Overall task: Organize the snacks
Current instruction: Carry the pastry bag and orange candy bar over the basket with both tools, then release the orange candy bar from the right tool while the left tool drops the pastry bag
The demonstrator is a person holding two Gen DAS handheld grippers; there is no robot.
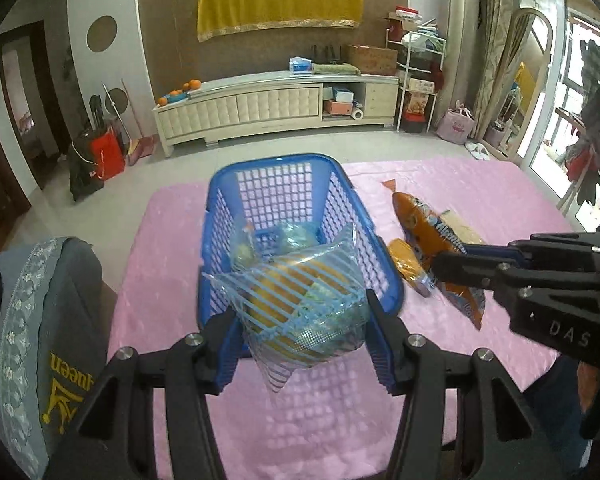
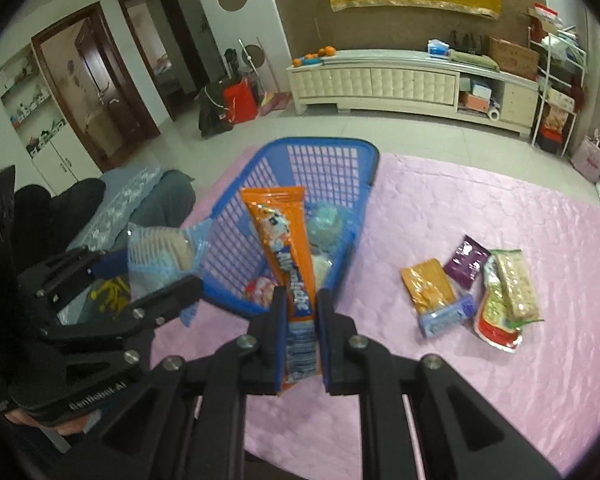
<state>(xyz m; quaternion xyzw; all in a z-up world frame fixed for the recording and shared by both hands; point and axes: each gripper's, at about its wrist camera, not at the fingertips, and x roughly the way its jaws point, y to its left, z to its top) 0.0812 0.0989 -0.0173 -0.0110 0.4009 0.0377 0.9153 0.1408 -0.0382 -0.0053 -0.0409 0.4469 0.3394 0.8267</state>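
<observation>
A blue plastic basket (image 1: pixel 300 184) is parked on the pink tablecloth (image 1: pixel 480 184) around the middle of both views, and a few wrapped snacks are already piled inside it, though they can't be read clearly.

In the left wrist view, the left gripper (image 1: pixel 300 344) is seen at the bottom centre, and its blue pads are clamped onto a clear bag with light-blue stripes (image 1: pixel 300 300) with something yellow-orange packed inside. The bag is held up right in front of the basket's near wall.

In the right wrist view, the right gripper (image 2: pixel 298 320) is found at the bottom centre, clenched tight on a long orange snack packet (image 2: pixel 280 240). The packet is held upright-ish, with its top end poking up in front of the basket opening.

Over on the right of that same view, four more snacks are left lying on the cloth, close together: an orange-and-lilac packet (image 2: pixel 432 292), a small purple sachet (image 2: pixel 466 262) just above it, a pale cracker pack (image 2: pixel 514 284), and a red-edged pouch (image 2: pixel 496 320) partly covered by the cracker pack.

A grey cushion (image 1: pixel 40 320) is seen at the lower left of the left wrist view.
</observation>
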